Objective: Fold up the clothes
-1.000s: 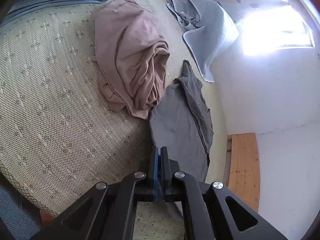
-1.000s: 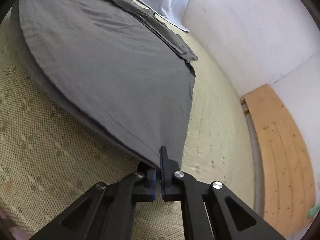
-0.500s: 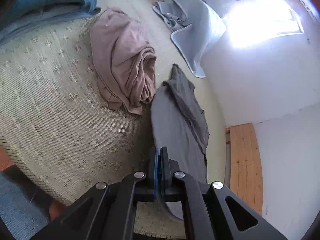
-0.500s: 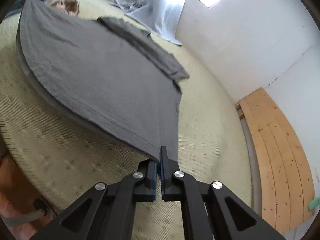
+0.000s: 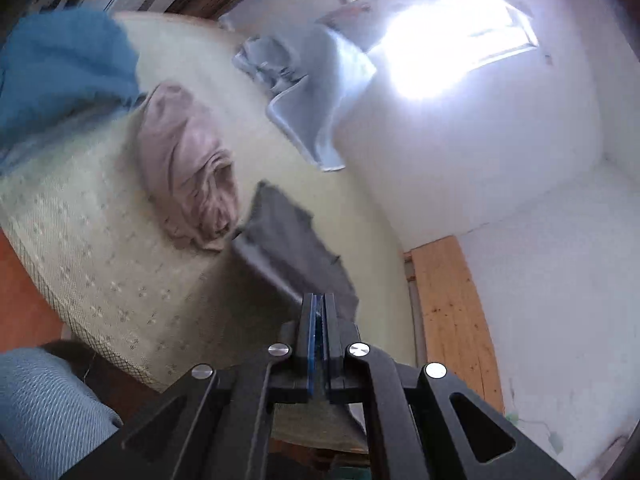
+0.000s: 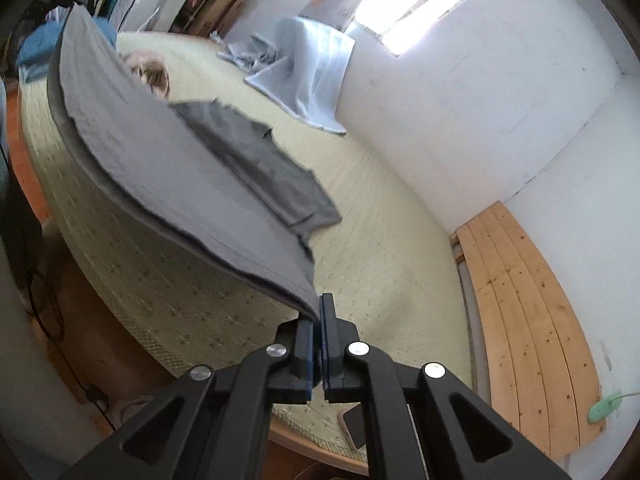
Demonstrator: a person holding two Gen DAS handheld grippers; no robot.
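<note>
A dark grey garment [image 6: 172, 184] is lifted off the pale green mattress [image 6: 384, 256], stretched between both grippers. My right gripper [image 6: 319, 312] is shut on one near corner of it, and the cloth sags away to the upper left. A folded-in part of the garment [image 6: 260, 164] trails down onto the mattress. In the left wrist view my left gripper [image 5: 318, 312] is shut on the other corner, and the grey garment [image 5: 292, 248] runs away from the jaws toward the bed.
A crumpled pink garment [image 5: 188, 168] lies on the mattress [image 5: 80, 216] beside the grey one. A light blue cloth [image 5: 308, 92] sits at the far side under the window, a blue pile [image 5: 60, 68] at the left. Wooden slats [image 6: 528, 320] border the bed on the right. A phone [image 6: 354, 426] lies at the near edge.
Both grippers have risen and pulled back, lifting the grey garment's near edge off the mattress. More of the room, floor and window now shows in both views.
</note>
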